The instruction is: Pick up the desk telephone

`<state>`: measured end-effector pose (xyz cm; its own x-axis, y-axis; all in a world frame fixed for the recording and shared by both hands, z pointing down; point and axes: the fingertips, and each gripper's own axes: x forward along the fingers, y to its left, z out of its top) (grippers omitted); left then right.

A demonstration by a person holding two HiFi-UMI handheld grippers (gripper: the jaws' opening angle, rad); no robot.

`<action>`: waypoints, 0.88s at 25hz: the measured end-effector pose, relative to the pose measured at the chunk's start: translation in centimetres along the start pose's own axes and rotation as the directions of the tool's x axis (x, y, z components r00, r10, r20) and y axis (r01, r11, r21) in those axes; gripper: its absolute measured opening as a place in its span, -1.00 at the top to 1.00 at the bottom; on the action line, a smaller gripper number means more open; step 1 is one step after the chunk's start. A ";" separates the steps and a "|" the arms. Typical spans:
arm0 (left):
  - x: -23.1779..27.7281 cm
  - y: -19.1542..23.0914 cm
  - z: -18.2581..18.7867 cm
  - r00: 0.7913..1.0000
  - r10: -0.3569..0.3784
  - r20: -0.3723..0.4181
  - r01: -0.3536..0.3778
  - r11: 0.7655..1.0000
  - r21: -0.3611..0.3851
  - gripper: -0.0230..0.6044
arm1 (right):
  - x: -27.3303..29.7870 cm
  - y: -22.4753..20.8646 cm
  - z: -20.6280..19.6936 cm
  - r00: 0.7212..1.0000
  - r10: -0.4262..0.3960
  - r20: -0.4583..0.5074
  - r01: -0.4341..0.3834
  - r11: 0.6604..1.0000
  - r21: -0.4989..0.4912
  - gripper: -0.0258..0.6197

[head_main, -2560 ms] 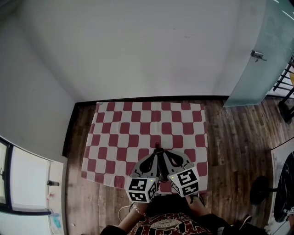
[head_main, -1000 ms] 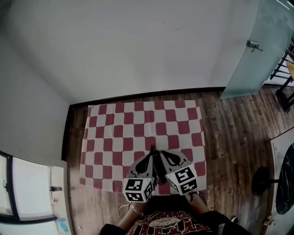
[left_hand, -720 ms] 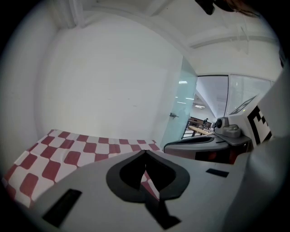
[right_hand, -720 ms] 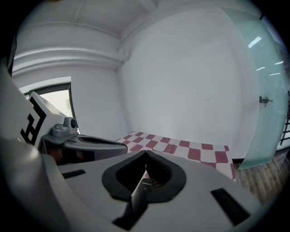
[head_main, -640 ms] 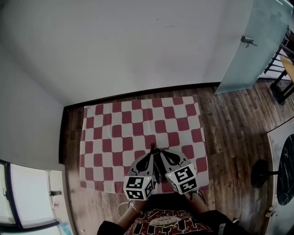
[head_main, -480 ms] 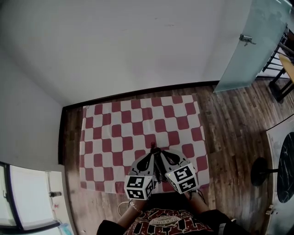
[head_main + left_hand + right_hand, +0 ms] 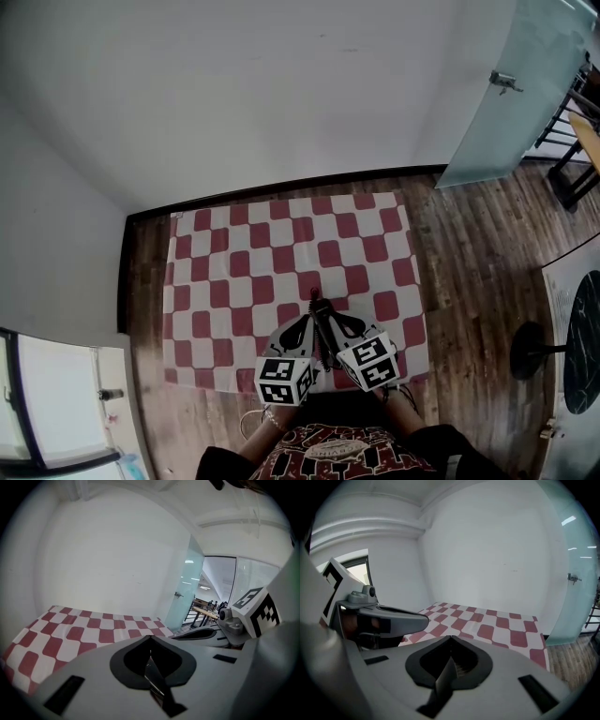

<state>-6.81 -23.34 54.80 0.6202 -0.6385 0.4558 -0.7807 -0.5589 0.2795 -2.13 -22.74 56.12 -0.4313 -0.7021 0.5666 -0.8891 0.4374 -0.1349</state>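
The person is holding the left hand-held gripper (image 7: 310, 317) and the right hand-held gripper (image 7: 324, 317) side by side, with the tips nearly touching. Both are pointing forward and somewhat down over the near edge of a red-and-white checked cloth (image 7: 281, 248). The cloth is lying flat on a wooden floor (image 7: 469, 253), with its far edge against a white wall (image 7: 281, 94).

Each hand-held gripper is clenched: the jaws are meeting along a closed line and are gripping nothing. The marker cubes (image 7: 284, 380) are sitting nearest the person's patterned shirt (image 7: 337, 459). A frosted glass door (image 7: 506, 94) is standing at the right, past the cloth.

No view is showing the telephone, so its place cannot be told.
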 end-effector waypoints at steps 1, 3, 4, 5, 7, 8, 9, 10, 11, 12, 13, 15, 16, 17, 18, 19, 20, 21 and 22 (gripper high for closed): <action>0.0 0.1 -0.2 1.000 0.000 -0.003 0.000 1.000 -0.002 0.90 | 0.2 0.1 -0.4 1.000 0.003 -0.009 -0.003 1.000 0.006 0.87; 0.0 0.2 -0.6 1.000 0.001 -0.007 -0.001 1.000 -0.008 0.90 | 0.4 0.2 -0.9 1.000 0.005 -0.025 -0.005 1.000 0.005 0.87; 0.0 0.3 -0.8 1.000 0.000 -0.010 -0.001 1.000 -0.013 0.90 | 0.5 0.2 -1.2 0.999 0.005 -0.034 -0.005 1.000 0.000 0.87; 0.0 0.3 -0.9 1.000 0.001 -0.012 -0.001 1.000 -0.018 0.90 | 0.6 0.3 -1.5 0.999 0.006 -0.044 -0.006 1.000 -0.004 0.87; 0.1 0.5 -1.2 1.000 0.002 -0.019 -0.002 1.000 -0.027 0.90 | 0.9 0.4 -2.0 0.998 0.010 -0.065 -0.010 1.000 -0.007 0.87; 0.1 0.5 -1.3 1.000 0.001 -0.024 -0.002 1.000 -0.029 0.90 | 1.1 0.5 -2.2 0.997 0.012 -0.073 -0.012 1.000 -0.007 0.87; 0.2 0.5 -1.4 1.000 -0.001 -0.028 0.000 1.000 -0.030 0.90 | 1.2 0.5 -2.5 0.997 0.014 -0.081 -0.015 1.000 -0.007 0.87; 0.2 0.5 -1.5 0.999 -0.003 -0.032 0.002 1.000 -0.031 0.90 | 1.3 0.6 -2.8 0.996 0.017 -0.088 -0.018 1.000 -0.005 0.87; 0.3 0.4 -1.7 0.999 -0.006 -0.035 0.005 0.999 -0.032 0.90 | 1.4 0.6 -3.0 0.995 0.021 -0.093 -0.021 1.000 0.000 0.87; 0.4 0.3 -1.9 0.999 -0.009 -0.040 0.007 0.999 -0.033 0.90 | 1.5 0.6 -3.3 0.995 0.025 -0.097 -0.024 1.000 0.010 0.87; 0.5 0.2 -2.1 0.999 -0.012 -0.045 0.010 0.999 -0.033 0.90 | 1.6 0.6 -3.7 0.994 0.029 -0.102 -0.027 0.999 0.025 0.87; 0.7 0.1 -2.6 0.998 -0.019 -0.059 0.017 0.999 -0.035 0.90 | 1.8 0.5 -4.4 0.992 0.038 -0.116 -0.032 0.998 0.054 0.87; 0.7 0.1 -2.8 0.998 -0.022 -0.064 0.020 0.999 -0.037 0.90 | 1.8 0.4 -4.7 0.992 0.040 -0.122 -0.033 0.998 0.061 0.87; 0.8 0.0 -2.9 0.997 -0.026 -0.068 0.023 0.999 -0.039 0.90 | 1.9 0.3 -4.9 0.991 0.040 -0.127 -0.032 0.997 0.064 0.87; 0.8 0.0 -3.0 0.997 -0.028 -0.072 0.025 0.999 -0.039 0.90 | 1.9 0.3 -5.0 0.991 0.039 -0.130 -0.031 0.997 0.064 0.87; 0.8 0.0 -3.2 0.997 -0.030 -0.076 0.027 0.999 -0.040 0.90 | 1.9 0.3 -5.1 0.991 0.038 -0.132 -0.030 0.997 0.064 0.87; 0.8 0.0 -3.3 0.996 -0.032 -0.079 0.029 0.999 -0.040 0.90 | 2.0 0.3 -5.2 0.990 0.038 -0.133 -0.030 0.997 0.065 0.87; 0.9 0.0 -3.4 0.996 -0.034 -0.083 0.031 0.999 -0.041 0.90 | 2.1 0.3 -5.3 0.990 0.039 -0.135 -0.030 0.997 0.068 0.87; 0.9 0.0 -3.5 0.996 -0.035 -0.085 0.032 0.999 -0.041 0.90 | 2.1 0.3 -5.4 0.990 0.042 -0.137 -0.032 0.997 0.073 0.87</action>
<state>-6.51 -22.01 58.15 0.6386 -0.5708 0.5160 -0.7630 -0.5568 0.3283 -2.47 -21.05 61.70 -0.4429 -0.5994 0.6668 -0.8837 0.4176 -0.2116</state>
